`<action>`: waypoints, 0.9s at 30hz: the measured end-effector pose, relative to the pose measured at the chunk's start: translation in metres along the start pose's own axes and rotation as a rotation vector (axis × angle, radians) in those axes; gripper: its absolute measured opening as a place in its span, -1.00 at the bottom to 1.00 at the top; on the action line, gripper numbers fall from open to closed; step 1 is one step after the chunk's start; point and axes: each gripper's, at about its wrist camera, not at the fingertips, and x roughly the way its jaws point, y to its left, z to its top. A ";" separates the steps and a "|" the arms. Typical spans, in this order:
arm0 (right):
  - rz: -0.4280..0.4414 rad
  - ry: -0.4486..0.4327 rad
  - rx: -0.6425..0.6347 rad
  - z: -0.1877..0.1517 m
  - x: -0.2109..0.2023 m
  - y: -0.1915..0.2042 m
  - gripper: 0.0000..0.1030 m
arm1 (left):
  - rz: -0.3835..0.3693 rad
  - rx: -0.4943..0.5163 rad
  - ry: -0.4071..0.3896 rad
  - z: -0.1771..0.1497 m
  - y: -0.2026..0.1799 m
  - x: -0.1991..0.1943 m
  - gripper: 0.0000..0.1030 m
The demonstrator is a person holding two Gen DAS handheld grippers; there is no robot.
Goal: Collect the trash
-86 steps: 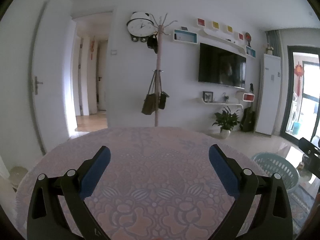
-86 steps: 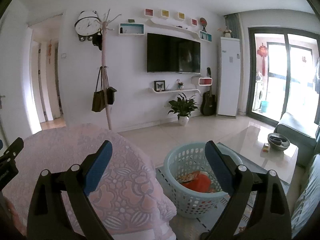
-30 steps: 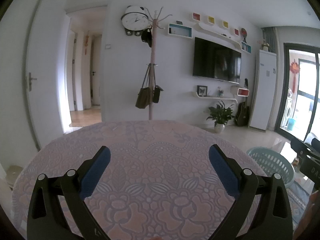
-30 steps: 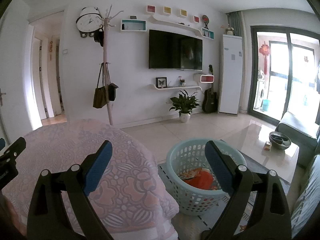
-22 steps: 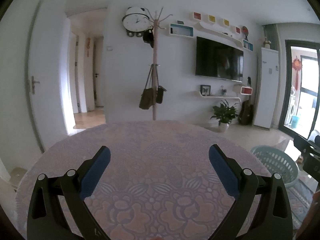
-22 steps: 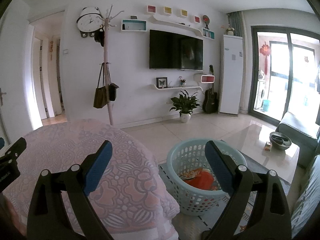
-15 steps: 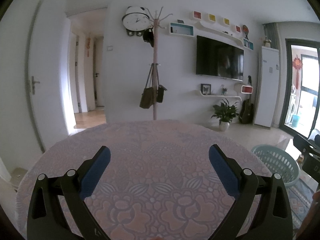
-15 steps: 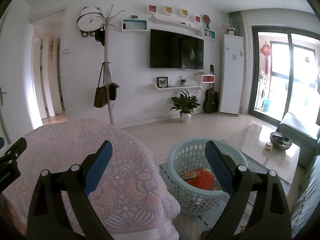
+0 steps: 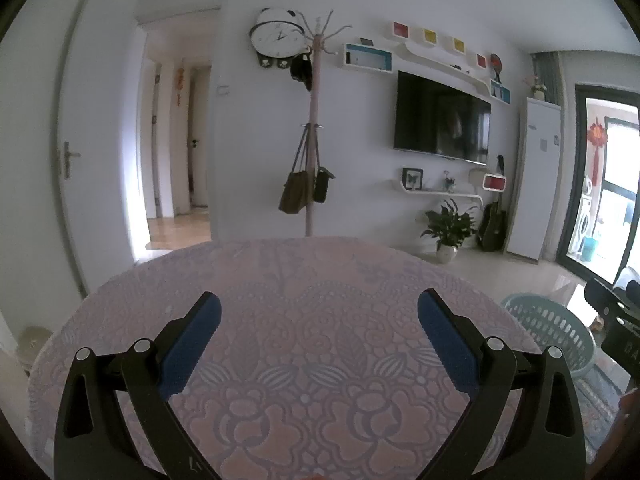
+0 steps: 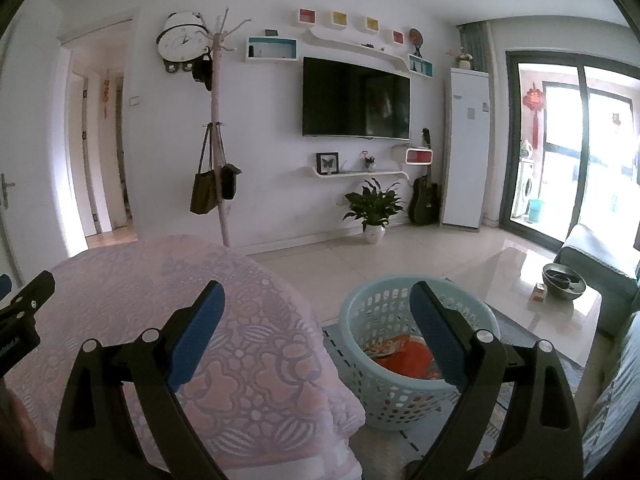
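My left gripper [image 9: 319, 310] is open and empty above a round table [image 9: 304, 280] covered with a pink floral lace cloth. My right gripper [image 10: 316, 300] is open and empty at the table's right edge [image 10: 256, 320]. A light blue plastic basket [image 10: 384, 300] stands on the floor right of the table, with red and orange trash [image 10: 404, 358] inside. The basket also shows in the left wrist view [image 9: 552, 332]. No loose trash shows on the cloth.
A coat rack with hanging bags [image 10: 218, 160] stands behind the table. A wall TV [image 10: 356, 98], a potted plant [image 10: 374, 206] and a guitar [image 10: 424, 196] are along the far wall. A glass coffee table [image 10: 540, 292] with a bowl [image 10: 564, 282] and a sofa [image 10: 600, 248] are at right.
Both views have shifted only slightly as the hands drift. Both grippers stay open and empty, and the basket has not moved.
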 end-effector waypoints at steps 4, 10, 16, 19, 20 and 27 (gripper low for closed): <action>0.001 0.001 0.001 0.001 0.000 -0.002 0.73 | 0.002 0.003 -0.001 0.000 -0.001 0.000 0.85; 0.005 0.015 0.005 0.000 0.002 0.000 0.73 | -0.009 0.000 0.014 0.002 0.004 0.003 0.85; 0.014 0.019 0.012 0.003 0.003 -0.004 0.73 | -0.001 0.007 0.007 0.003 0.008 0.005 0.85; 0.014 0.016 0.013 0.003 0.002 -0.005 0.73 | 0.005 0.005 0.005 0.003 0.010 0.006 0.85; 0.014 0.016 0.012 0.003 0.002 -0.005 0.73 | 0.007 0.005 0.005 0.003 0.011 0.006 0.85; 0.017 0.023 0.006 0.002 0.002 -0.005 0.73 | 0.028 0.041 0.005 0.006 0.010 0.009 0.85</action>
